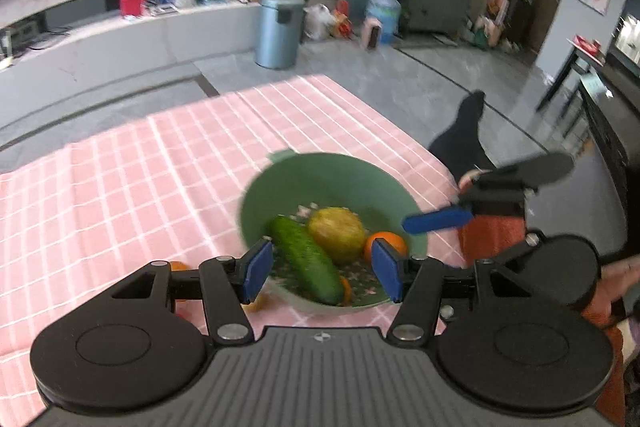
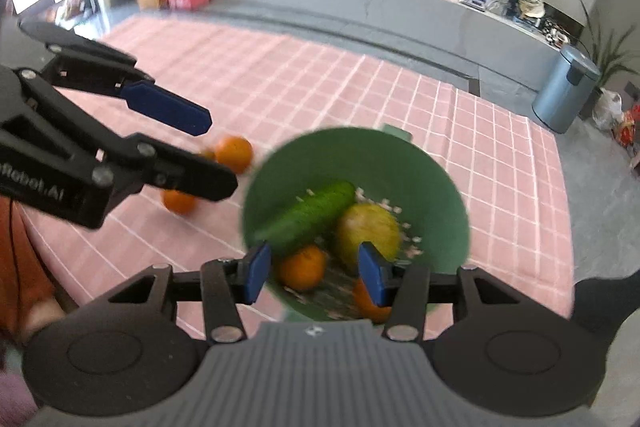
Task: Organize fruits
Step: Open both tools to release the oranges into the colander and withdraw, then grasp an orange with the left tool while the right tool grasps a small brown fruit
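A green bowl (image 1: 280, 183) (image 2: 440, 195) stands on the pink checked cloth. In it lie a cucumber (image 1: 306, 259) (image 2: 312, 215), a yellow-green round fruit (image 1: 338, 233) (image 2: 368, 231) and two oranges (image 1: 386, 243) (image 2: 302, 267). Two more oranges (image 2: 234, 153) (image 2: 178, 201) rest on the cloth left of the bowl. My left gripper (image 1: 323, 273) hovers open over the bowl's near side with nothing between its pads. My right gripper (image 2: 316, 275) is also open and empty above the bowl. In the right wrist view, the left gripper (image 2: 218, 155) reaches in from the left.
The pink checked cloth (image 1: 160, 167) covers the surface and ends at the right, where a person's dark-socked foot (image 1: 464, 135) rests on the grey floor. A blue pad (image 1: 436, 221) of the right gripper hangs over the bowl's right rim. A grey bin (image 1: 278, 31) stands far behind.
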A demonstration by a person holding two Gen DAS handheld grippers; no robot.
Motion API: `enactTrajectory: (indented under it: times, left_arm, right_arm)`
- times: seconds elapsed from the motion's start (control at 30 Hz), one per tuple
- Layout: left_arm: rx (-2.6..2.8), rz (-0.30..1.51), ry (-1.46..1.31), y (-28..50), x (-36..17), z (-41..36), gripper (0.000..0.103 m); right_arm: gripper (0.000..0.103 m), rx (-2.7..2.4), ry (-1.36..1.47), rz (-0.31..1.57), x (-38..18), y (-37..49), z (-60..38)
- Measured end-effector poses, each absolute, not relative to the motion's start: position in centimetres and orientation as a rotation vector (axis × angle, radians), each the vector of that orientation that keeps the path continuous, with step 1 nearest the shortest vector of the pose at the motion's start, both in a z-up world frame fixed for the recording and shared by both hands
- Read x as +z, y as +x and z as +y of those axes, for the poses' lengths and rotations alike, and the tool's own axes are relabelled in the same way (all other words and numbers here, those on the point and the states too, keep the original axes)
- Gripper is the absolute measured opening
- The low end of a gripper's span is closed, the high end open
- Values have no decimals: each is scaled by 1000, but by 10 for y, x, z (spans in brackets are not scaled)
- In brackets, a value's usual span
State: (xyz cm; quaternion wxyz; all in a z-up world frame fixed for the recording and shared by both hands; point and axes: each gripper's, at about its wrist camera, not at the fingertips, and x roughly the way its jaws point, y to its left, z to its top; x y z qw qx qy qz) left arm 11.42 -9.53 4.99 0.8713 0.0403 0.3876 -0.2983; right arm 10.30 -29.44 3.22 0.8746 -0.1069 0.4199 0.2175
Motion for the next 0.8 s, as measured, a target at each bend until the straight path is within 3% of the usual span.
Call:
enactTrajectory:
  times: [0.47,0.63,0.7,0.8]
  left_arm:
    - [-448,826,3,100,25,-16,67]
    - [-433,885,-61,99,1,0,67]
    - [-430,898,-70,99,-8,2,67]
    - [-427,910,-79,101,-19,4,67]
  right_arm:
    - [45,457,-89,703,11,65,-220]
    - [37,480,-169,680,-1,67,-197]
    - [28,481,-215,685,-7,72,-190]
    - [28,479,-302,693,-16,81,-184]
